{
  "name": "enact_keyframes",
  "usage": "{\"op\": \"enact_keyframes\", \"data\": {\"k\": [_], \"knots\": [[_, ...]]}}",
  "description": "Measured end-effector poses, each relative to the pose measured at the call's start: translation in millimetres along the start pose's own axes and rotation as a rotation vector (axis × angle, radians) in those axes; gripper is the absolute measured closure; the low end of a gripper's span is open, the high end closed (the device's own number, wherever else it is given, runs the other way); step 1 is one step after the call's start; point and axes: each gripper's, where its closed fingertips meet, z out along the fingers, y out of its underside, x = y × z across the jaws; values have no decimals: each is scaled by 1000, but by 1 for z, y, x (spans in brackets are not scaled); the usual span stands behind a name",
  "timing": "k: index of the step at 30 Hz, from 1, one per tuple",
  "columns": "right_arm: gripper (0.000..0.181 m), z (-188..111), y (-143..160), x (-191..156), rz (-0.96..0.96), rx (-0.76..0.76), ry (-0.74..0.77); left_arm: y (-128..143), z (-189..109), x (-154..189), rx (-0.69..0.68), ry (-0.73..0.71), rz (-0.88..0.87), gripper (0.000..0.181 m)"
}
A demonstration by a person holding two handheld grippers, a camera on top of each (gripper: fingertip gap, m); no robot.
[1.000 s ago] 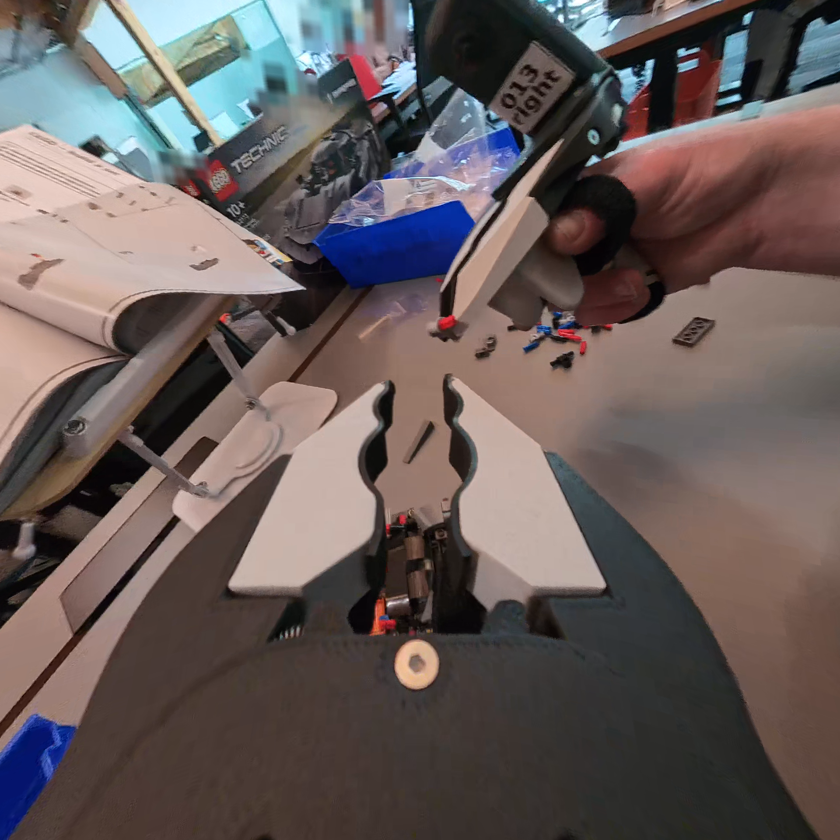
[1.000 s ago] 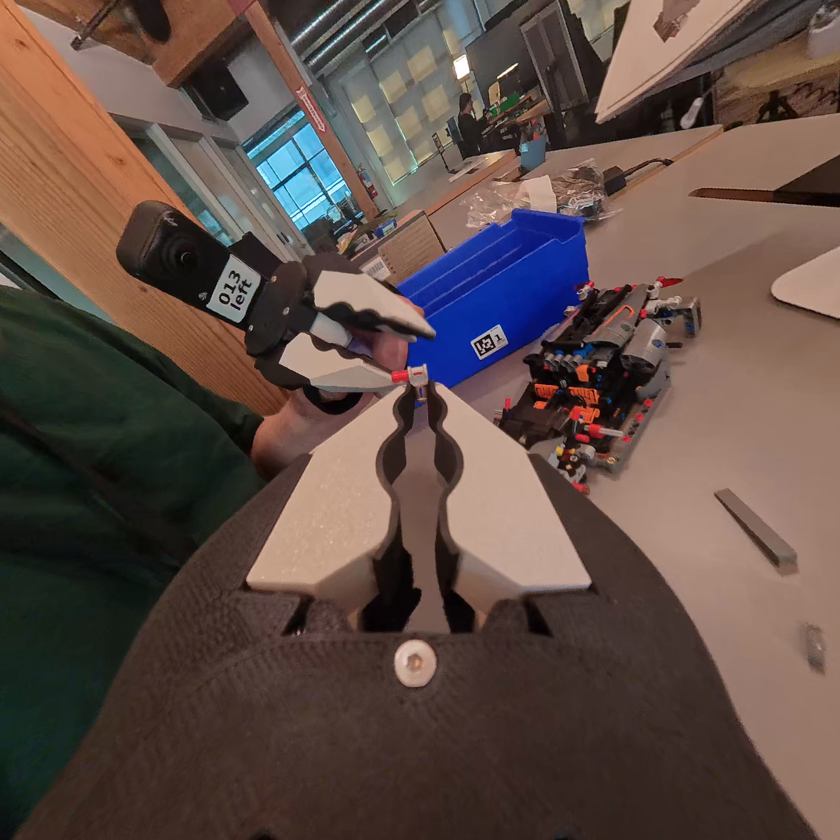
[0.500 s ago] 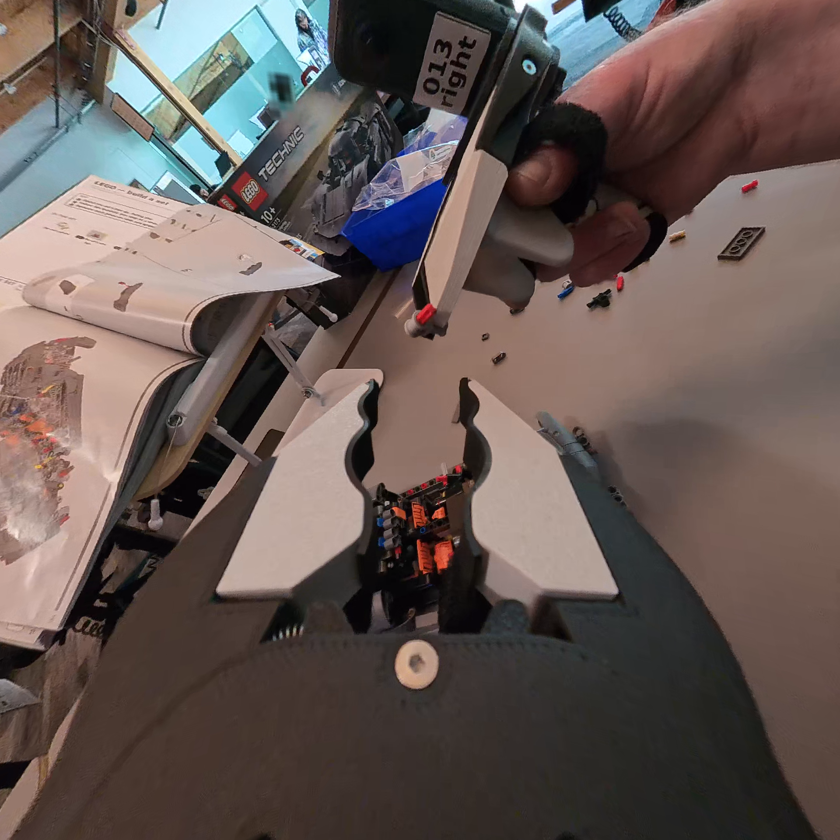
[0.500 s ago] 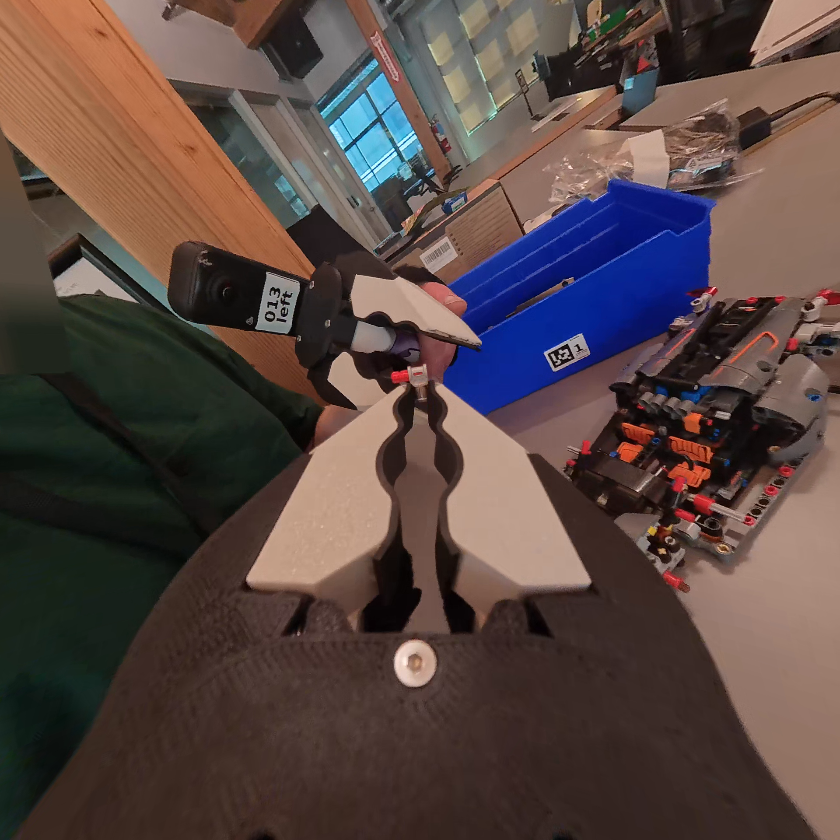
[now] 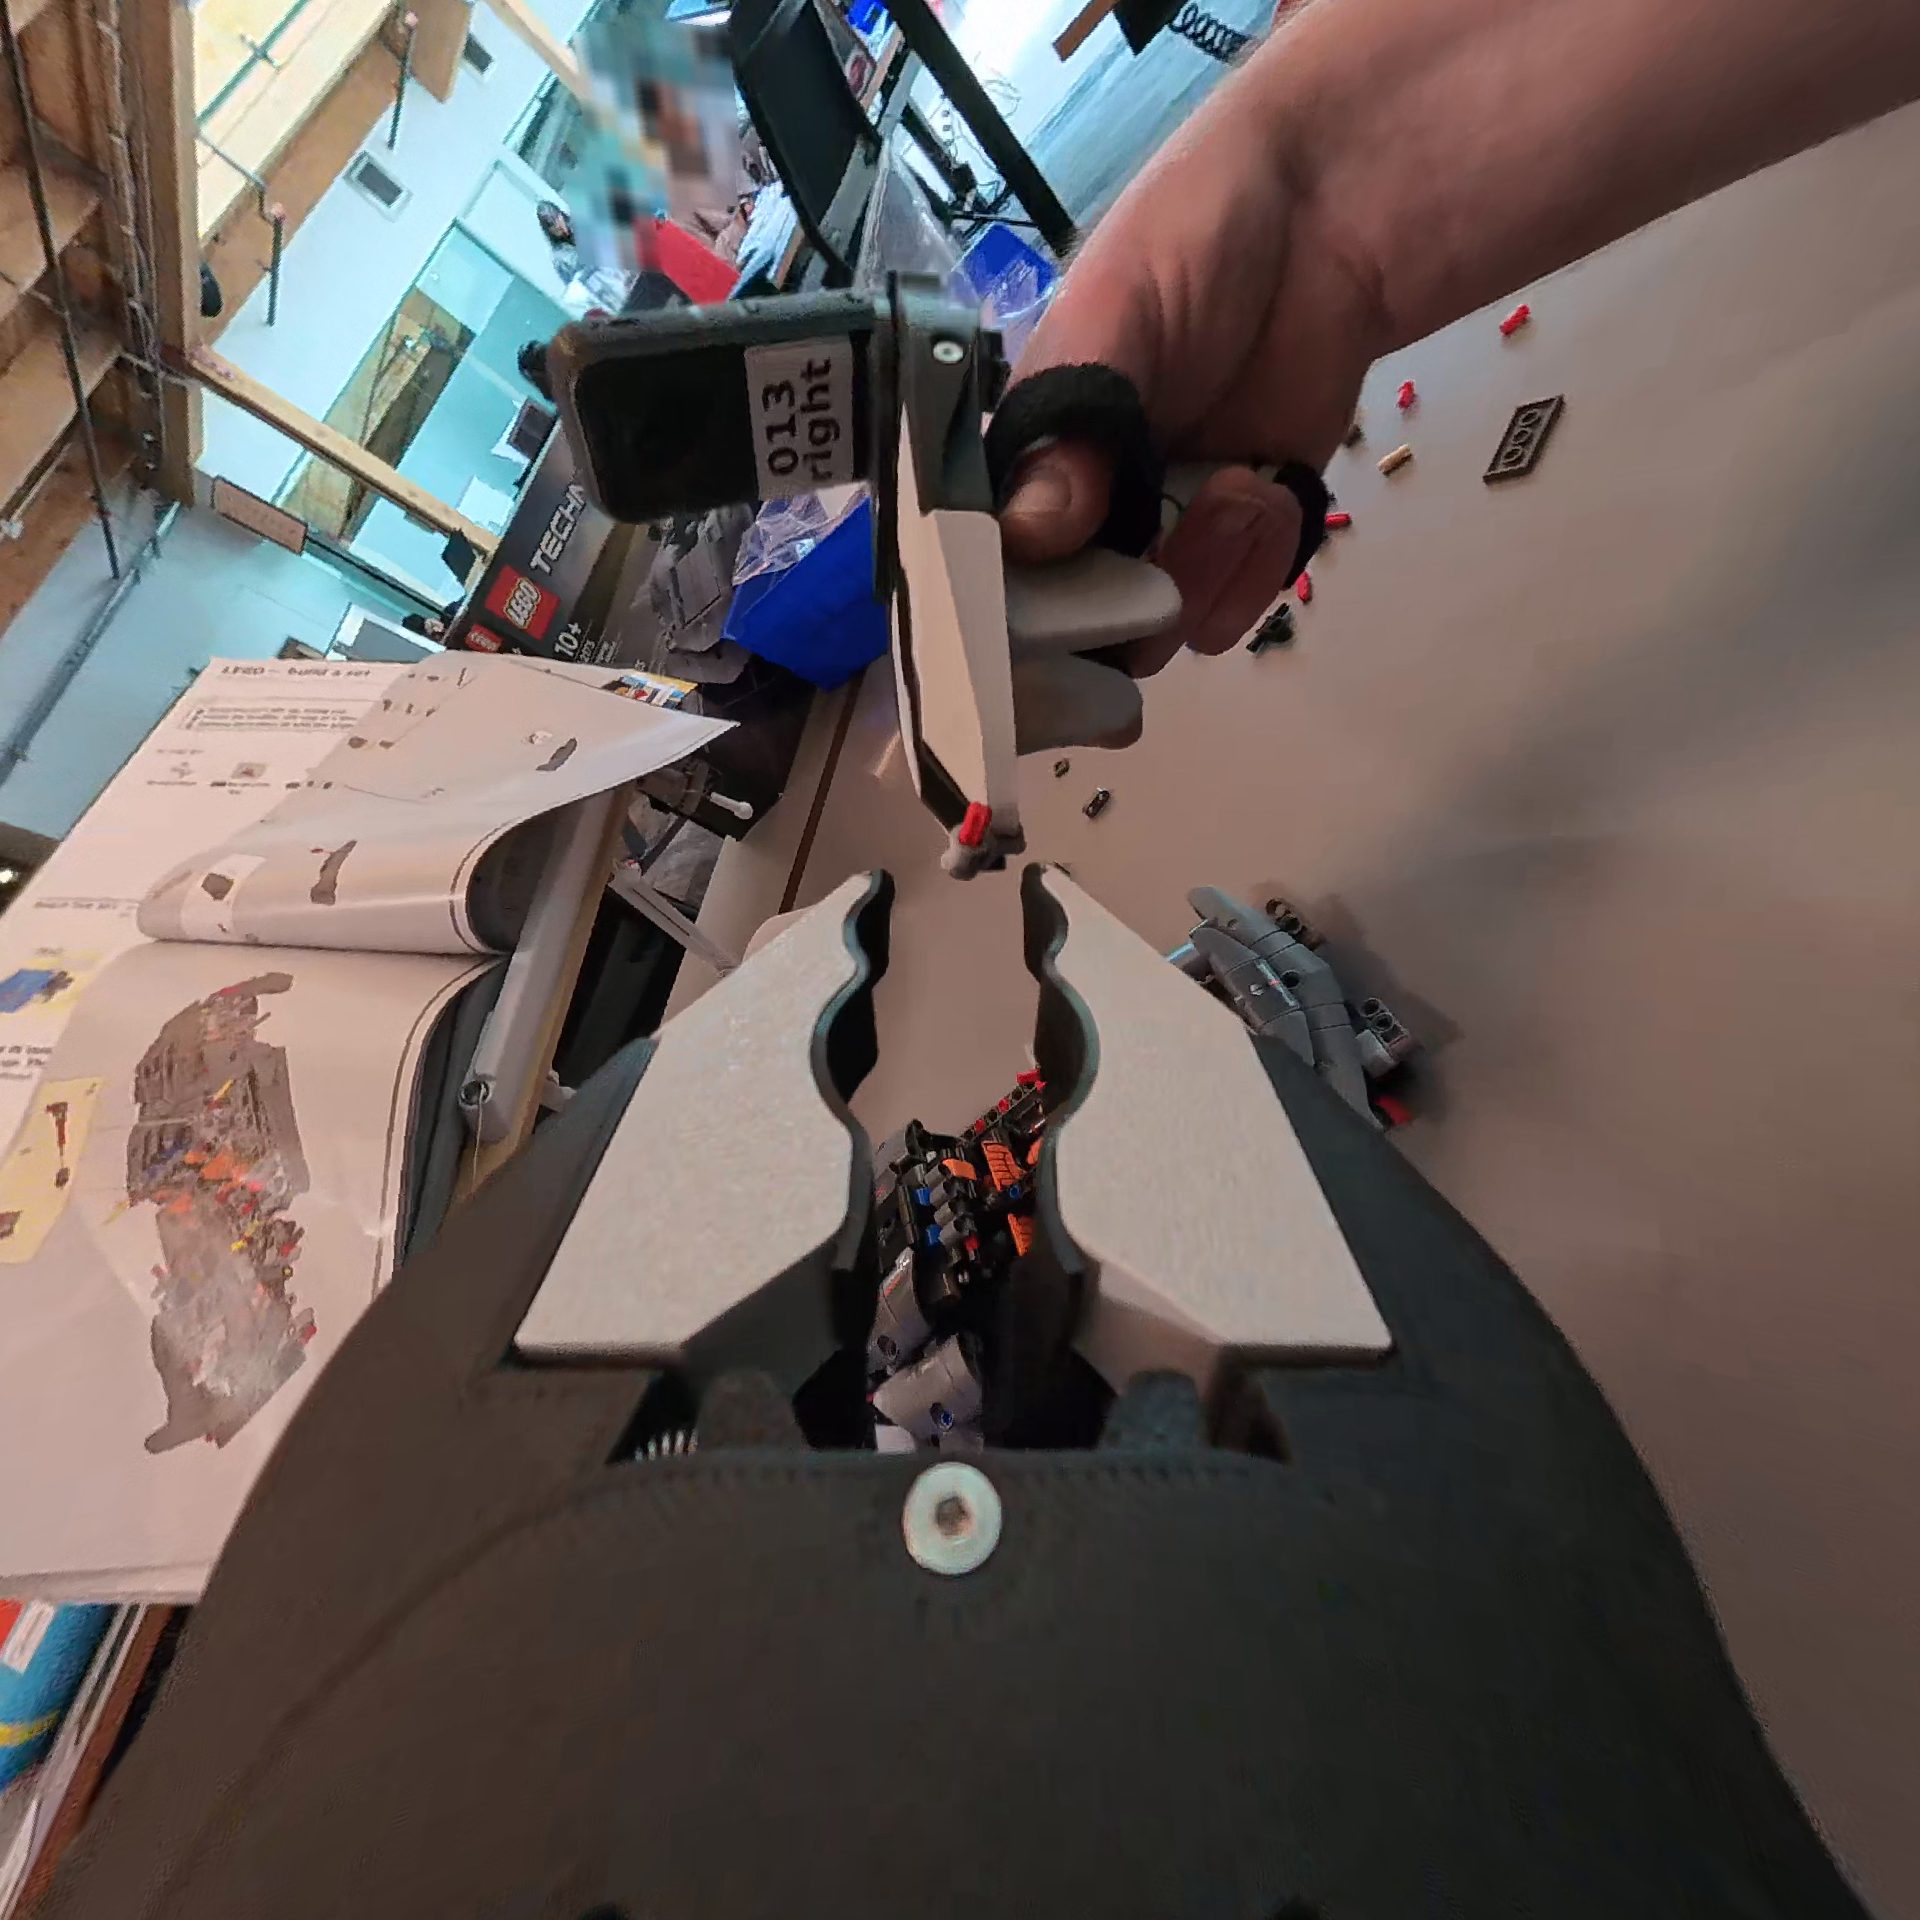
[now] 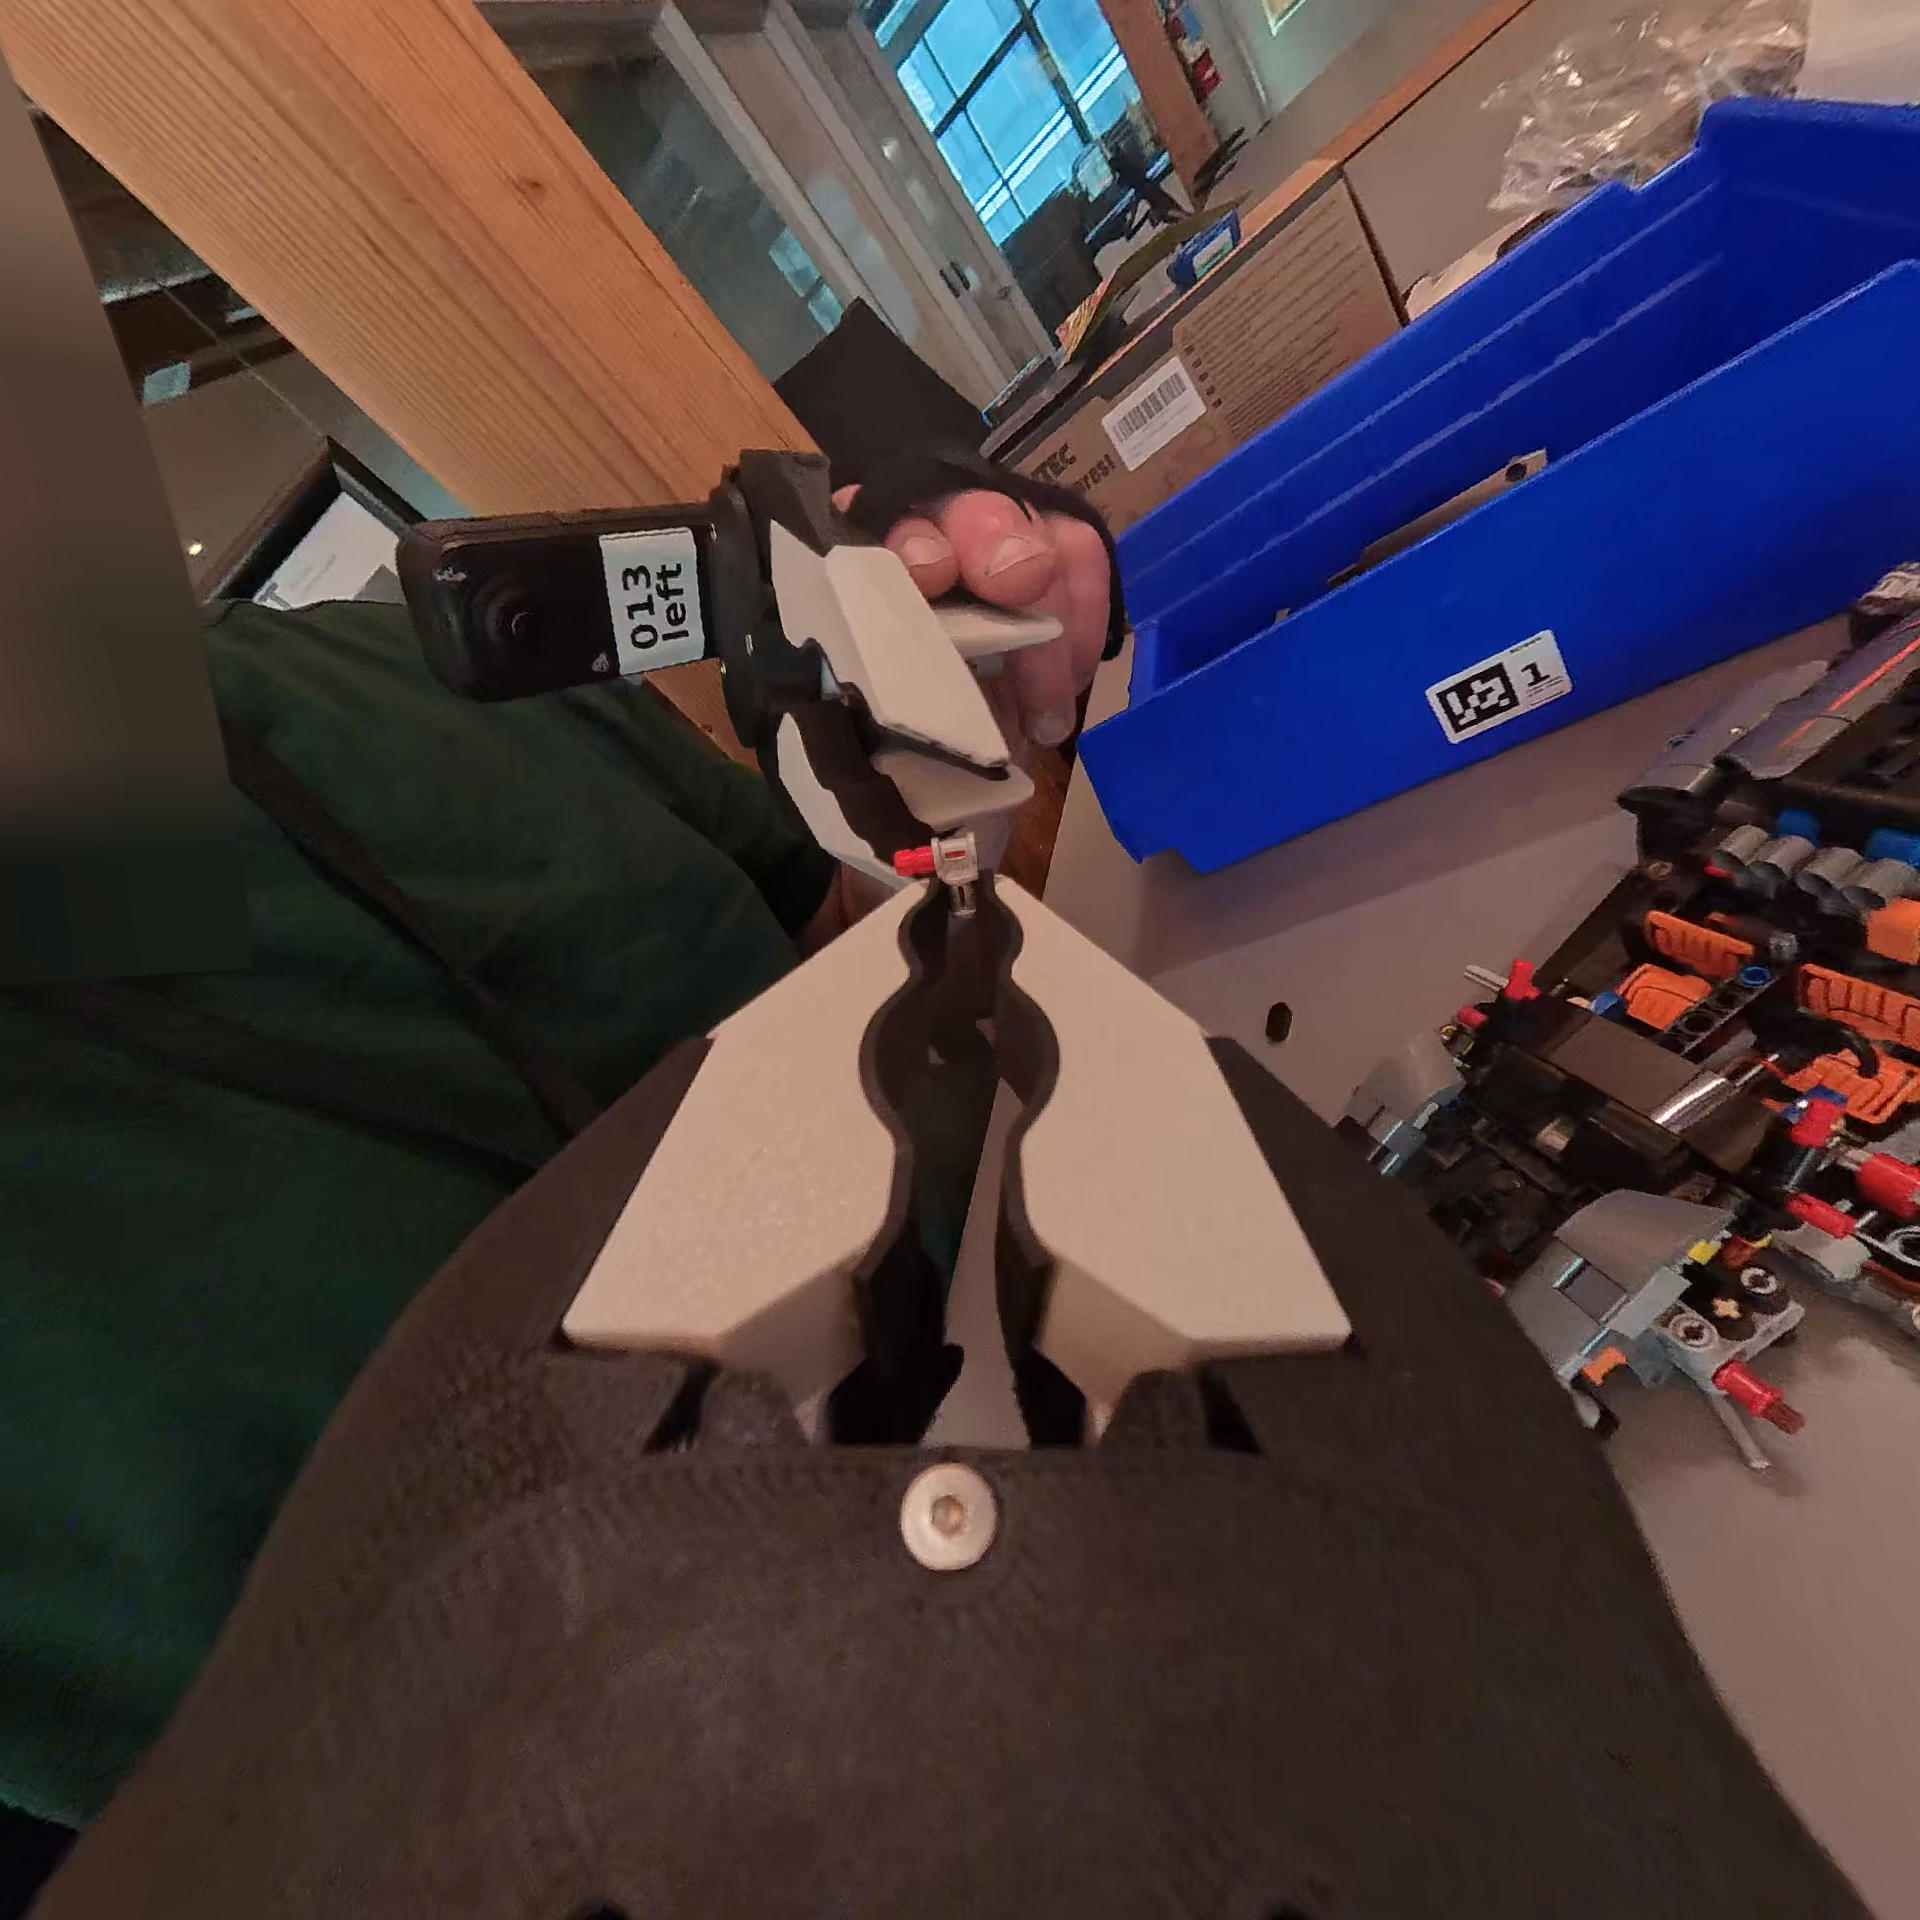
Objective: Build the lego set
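Observation:
My right gripper is shut on a small light grey connector with a red pin and holds it in the air at its fingertips. In the left wrist view the same gripper comes down from above with the connector. My left gripper is open and holds nothing. The connector hangs just ahead of its fingertips and does not touch its pads. The left gripper also shows in the right wrist view. The half-built dark Lego model lies on the grey table, partly seen between my left fingers.
A blue bin stands behind the model. An open instruction booklet lies at the left, with the set's box beyond it. A grey sub-assembly, a dark plate and small loose pins lie on the table. My two grippers' fingertips are within a few centimetres of each other. The half-built dark Lego model is about equally far from each gripper, around 15 centimeters.
My left gripper's jaws opened wider, then narrowed a little, staying empty. The two grippers have come closer, so the connector now hangs right at my left fingertips. The right grasp has not changed.

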Motion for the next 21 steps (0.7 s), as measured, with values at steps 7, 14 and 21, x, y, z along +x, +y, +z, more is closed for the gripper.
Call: {"op": "enact_keyframes", "data": {"k": [7, 14, 21], "knots": [[178, 11, 24, -5, 37, -142, -65, -2, -4, 29, -19, 159, 76, 171], [177, 18, 46, -10, 75, -235, -143, -2, -8, 53, -32, 204, 29, 174], [177, 19, 53, -10, 127, -233, -158, -1, -8, 59, -20, 157, -20, 176]]}}
